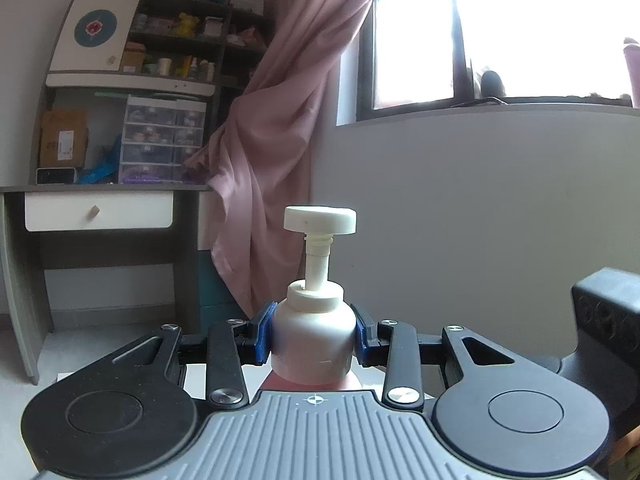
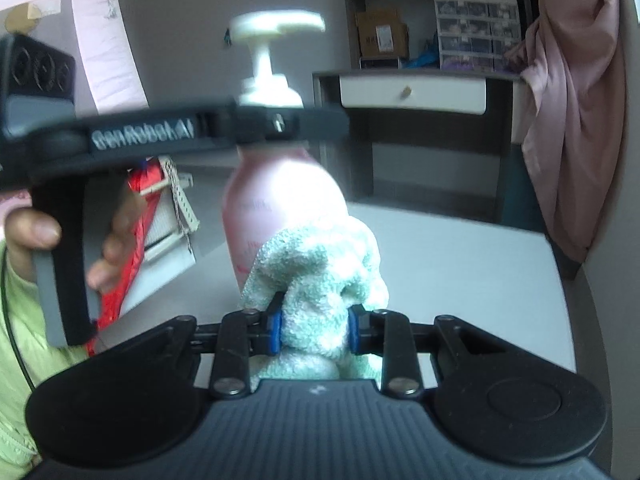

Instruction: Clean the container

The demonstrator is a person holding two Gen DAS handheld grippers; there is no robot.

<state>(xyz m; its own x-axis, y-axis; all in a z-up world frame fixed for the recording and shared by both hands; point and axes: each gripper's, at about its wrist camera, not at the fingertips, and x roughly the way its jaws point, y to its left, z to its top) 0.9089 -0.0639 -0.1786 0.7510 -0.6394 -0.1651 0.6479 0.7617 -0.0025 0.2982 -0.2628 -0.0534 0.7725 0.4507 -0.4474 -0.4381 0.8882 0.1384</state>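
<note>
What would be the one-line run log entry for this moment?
left hand-held gripper: shut on pink pump bottle with white cap | right hand-held gripper: shut on pale green terry cloth | cloth against bottle side

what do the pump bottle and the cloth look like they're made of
Pump bottle: looks like smooth plastic, pink body with a slight sheen where window light hits it, and a matte off-white pump head. Cloth: soft, looped terry or microfibre, pale green-white; its fuzzy nap shows.
</note>
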